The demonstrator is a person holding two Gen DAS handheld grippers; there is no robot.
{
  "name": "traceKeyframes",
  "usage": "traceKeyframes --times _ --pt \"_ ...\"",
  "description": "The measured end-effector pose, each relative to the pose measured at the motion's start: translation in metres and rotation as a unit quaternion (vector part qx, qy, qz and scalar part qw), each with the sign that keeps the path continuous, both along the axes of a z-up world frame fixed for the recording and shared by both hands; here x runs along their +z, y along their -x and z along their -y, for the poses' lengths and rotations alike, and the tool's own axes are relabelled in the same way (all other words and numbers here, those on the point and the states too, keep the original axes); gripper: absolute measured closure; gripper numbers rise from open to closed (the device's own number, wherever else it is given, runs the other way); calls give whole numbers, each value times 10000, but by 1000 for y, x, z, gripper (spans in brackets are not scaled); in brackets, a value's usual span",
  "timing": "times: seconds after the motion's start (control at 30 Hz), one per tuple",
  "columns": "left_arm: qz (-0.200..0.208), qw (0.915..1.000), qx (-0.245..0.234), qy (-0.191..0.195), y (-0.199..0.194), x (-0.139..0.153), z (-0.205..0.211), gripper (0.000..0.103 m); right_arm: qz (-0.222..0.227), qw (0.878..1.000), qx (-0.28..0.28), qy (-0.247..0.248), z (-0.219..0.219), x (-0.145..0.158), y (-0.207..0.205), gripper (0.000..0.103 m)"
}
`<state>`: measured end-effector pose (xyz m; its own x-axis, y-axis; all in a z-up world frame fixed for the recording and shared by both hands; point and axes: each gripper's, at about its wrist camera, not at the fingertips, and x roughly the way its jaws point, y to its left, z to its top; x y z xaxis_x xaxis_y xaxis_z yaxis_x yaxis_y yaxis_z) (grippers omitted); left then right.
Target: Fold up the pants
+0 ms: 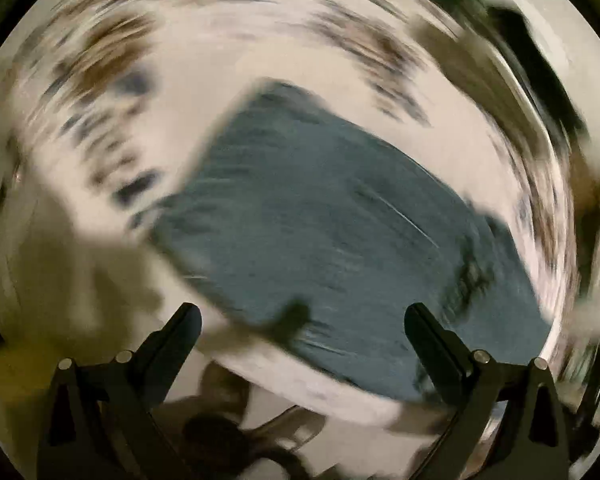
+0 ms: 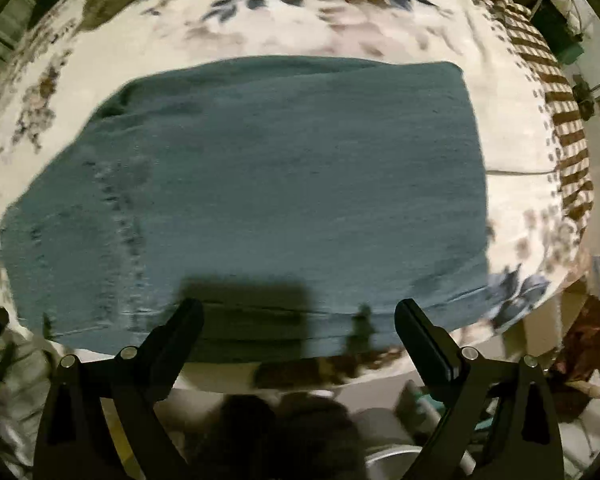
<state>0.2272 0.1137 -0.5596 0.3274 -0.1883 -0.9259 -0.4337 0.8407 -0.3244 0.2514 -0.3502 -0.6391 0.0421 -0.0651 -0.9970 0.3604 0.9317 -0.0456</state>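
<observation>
The teal pants lie folded into a broad flat rectangle on a floral bedspread. My right gripper is open and empty, hovering over the near edge of the pants, its shadow on the cloth. In the left wrist view the pants appear tilted and heavily motion-blurred. My left gripper is open and empty above their near edge.
The bed edge runs just below the pants in the right wrist view. Dark objects and clutter lie on the floor below it. A brown striped cloth and shelves with items stand at the right.
</observation>
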Motion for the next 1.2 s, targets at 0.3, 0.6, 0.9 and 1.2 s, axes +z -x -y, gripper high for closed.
traceKeyframes --times 0.3,0.6,0.9,1.2 --pt "555 9647 1903 1734 14 -80 -82 31 -165 9995 153 215 -26 -4 -27 5" --pt "1041 9524 2006 2048 8 -97 -78 56 -177 9992 228 282 -54 2 -43 5" --pt "1968 9586 1463 1449 -2 -26 -49 85 -114 9999 11 -62 -23 -13 -25 5" --pt "3040 9483 -489 768 -14 127 89 86 320 9980 -374 -389 60 16 8 5"
